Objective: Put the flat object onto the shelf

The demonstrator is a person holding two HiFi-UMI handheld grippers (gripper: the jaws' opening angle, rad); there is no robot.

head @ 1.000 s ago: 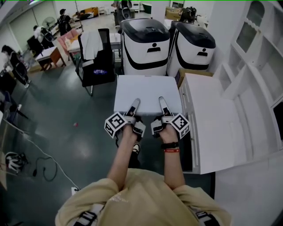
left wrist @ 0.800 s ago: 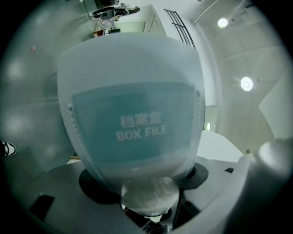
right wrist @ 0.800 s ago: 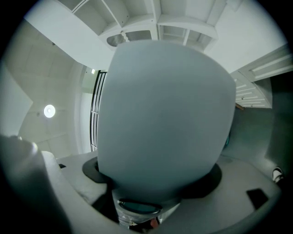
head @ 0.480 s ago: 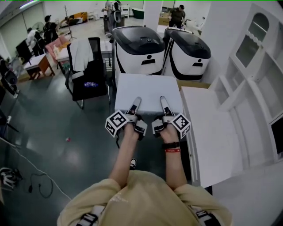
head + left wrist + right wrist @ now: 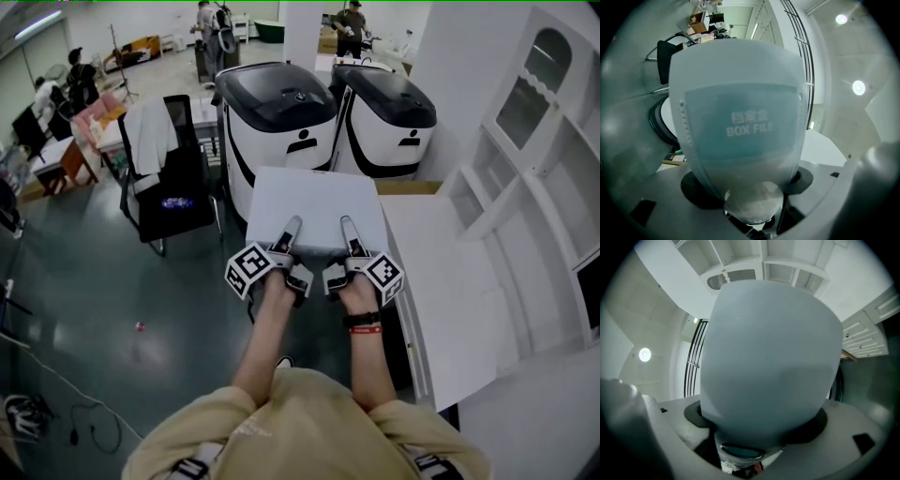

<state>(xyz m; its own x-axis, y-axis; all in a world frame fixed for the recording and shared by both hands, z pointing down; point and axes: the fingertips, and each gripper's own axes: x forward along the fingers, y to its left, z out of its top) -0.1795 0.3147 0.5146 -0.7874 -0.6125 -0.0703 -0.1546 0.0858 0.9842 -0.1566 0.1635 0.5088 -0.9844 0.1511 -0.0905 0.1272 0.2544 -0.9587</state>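
Observation:
The flat object is a pale grey box file [image 5: 314,208], held level in front of me over the floor. My left gripper [image 5: 292,226] is shut on its near edge at the left, and my right gripper [image 5: 347,225] is shut on the same edge at the right. In the left gripper view the box file [image 5: 740,126] fills the frame between the jaws, its label side showing. The plain side of the box file [image 5: 768,371] fills the right gripper view. The white shelf unit [image 5: 539,159] stands to the right, with a white counter [image 5: 455,281] below it.
Two white and black machines [image 5: 281,112] [image 5: 389,108] stand straight ahead, just past the file. A black chair with a white garment [image 5: 169,169] is at the left. People [image 5: 352,23] move about at the far back. Cables [image 5: 28,417] lie on the dark floor.
Both grippers have carried the box file forward toward the two machines, which now appear nearer and larger. The chair has slid to the left. The grip has not changed.

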